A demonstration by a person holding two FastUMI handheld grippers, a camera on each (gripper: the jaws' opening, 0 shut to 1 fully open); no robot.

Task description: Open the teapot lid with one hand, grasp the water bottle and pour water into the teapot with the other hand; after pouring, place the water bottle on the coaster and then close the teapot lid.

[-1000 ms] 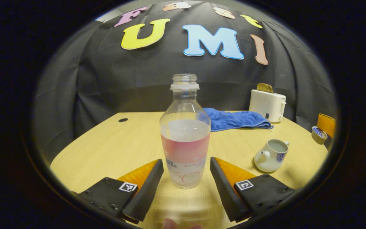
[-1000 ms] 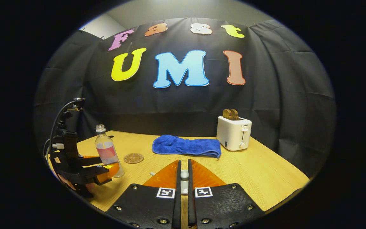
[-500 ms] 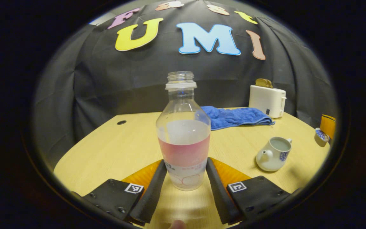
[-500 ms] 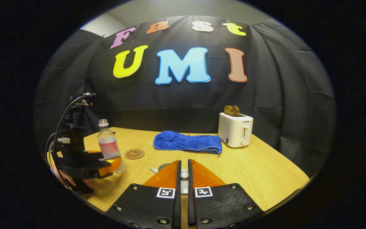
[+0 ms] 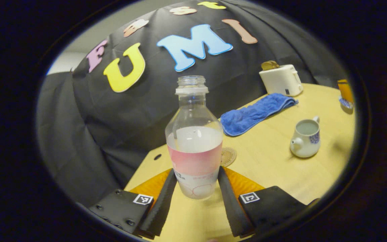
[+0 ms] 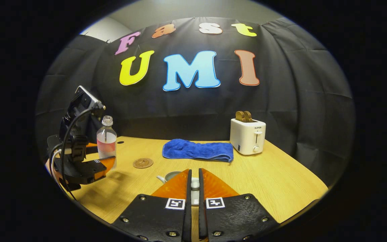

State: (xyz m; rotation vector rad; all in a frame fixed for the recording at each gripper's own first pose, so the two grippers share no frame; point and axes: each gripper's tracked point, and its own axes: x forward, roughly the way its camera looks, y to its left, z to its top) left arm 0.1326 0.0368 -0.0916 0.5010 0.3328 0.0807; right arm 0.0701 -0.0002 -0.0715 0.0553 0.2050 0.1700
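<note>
A clear water bottle (image 5: 193, 151) with no cap, a pink label and water inside stands between my left gripper's (image 5: 195, 171) fingers, which press on both its sides. In the right gripper view the bottle (image 6: 106, 143) hangs just above the table in the left gripper (image 6: 108, 158). The white teapot (image 5: 306, 139) sits open on the table to the right. A round coaster (image 5: 227, 156) lies partly behind the bottle. My right gripper (image 6: 194, 172) is shut on the teapot lid's knob (image 6: 195, 184), above the teapot (image 6: 170, 176), which its fingers mostly hide.
A blue towel (image 6: 197, 150) lies at the back of the wooden table (image 6: 281, 181). A white toaster (image 6: 248, 136) with toast stands to its right. The coaster (image 6: 142, 163) lies between the bottle and the teapot. A dark hole (image 5: 157, 157) marks the table's far-left corner.
My left gripper went from open around the bottle to shut on it, then lifted it off the table and tilted. The right gripper stayed shut on the lid, barely moving.
</note>
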